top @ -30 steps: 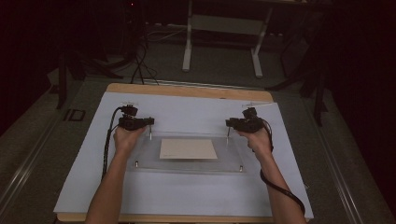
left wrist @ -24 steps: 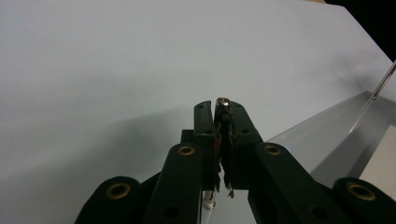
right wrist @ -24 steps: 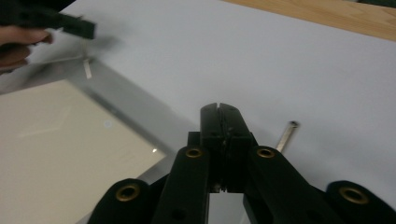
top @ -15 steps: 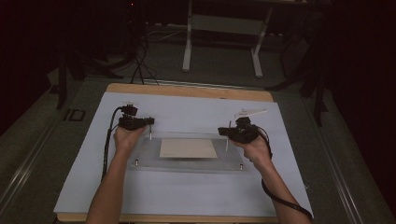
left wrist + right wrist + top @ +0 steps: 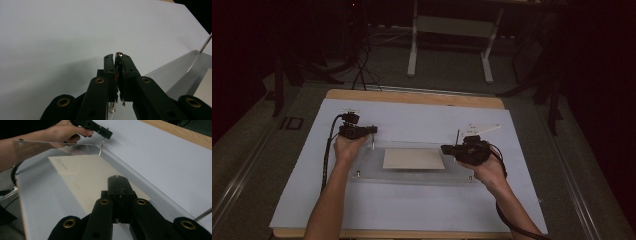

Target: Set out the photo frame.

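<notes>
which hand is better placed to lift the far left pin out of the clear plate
Left. The left hand-held gripper is already shut on the pin at the plate's far left corner. The right hand-held gripper is shut with nothing seen between its jaws, over the plate's right end.

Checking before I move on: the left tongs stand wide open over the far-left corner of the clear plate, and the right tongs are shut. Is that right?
Not quite. The left tongs are not wide open: they are shut on a metal pin, as the left gripper view shows. The rest holds: they are at the far-left corner of the clear plate, and the right tongs are shut.
</notes>
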Demonstrator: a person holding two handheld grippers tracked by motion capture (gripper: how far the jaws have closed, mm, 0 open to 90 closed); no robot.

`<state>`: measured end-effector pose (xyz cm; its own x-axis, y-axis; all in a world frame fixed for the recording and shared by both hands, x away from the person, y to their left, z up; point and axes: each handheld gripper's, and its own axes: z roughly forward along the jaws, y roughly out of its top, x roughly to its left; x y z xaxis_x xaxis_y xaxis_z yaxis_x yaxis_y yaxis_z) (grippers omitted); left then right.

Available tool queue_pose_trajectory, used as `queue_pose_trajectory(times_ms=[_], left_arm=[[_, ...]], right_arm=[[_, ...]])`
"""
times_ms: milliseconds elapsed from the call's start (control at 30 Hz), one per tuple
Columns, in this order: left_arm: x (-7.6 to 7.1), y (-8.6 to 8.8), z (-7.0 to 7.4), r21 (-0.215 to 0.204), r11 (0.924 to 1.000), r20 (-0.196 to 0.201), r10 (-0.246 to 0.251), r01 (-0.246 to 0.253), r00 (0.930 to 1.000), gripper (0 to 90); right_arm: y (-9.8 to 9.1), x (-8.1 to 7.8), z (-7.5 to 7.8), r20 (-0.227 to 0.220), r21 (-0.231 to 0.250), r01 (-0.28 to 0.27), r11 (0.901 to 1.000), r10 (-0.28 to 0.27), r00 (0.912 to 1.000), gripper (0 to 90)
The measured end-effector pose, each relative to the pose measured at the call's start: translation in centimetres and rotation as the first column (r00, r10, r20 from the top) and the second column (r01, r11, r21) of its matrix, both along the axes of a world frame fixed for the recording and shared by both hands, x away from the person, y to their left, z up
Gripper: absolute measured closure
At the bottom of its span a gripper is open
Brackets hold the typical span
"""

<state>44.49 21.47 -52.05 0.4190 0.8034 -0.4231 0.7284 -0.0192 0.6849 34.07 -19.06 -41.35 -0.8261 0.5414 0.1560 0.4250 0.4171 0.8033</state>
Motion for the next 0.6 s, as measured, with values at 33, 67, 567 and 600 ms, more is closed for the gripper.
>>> queue_pose_trajectory(times_ms=[33, 67, 567, 600], left_arm=[[0.0, 0.0, 0.0, -0.004, 1.0000, -0.001, 0.002, -0.002, 1.0000, 85.7], [0.0, 0.0, 0.0, -0.004, 1.0000, -0.001, 0.002, -0.002, 1.0000, 85.7], [0.1, 0.0, -0.1, -0.013, 0.9998, -0.008, 0.013, -0.014, 0.9999, 85.7], [0.1, 0.0, -0.1, -0.015, 0.9998, -0.009, 0.016, -0.016, 0.9998, 85.7]], right_arm=[[0.0, -0.3, 0.1, -0.002, 0.005, -0.002, 1.0000, 0.002, 1.0000, 90.0], [0.0, -0.3, 0.1, -0.002, 0.005, -0.002, 1.0000, 0.002, 1.0000, 90.0], [0.0, -4.3, 0.3, 0.029, 0.001, -0.042, 0.9991, 0.042, 0.9987, 90.0], [0.1, -4.5, 0.2, 0.029, 0.004, -0.048, 0.9988, 0.048, 0.9984, 90.0]])
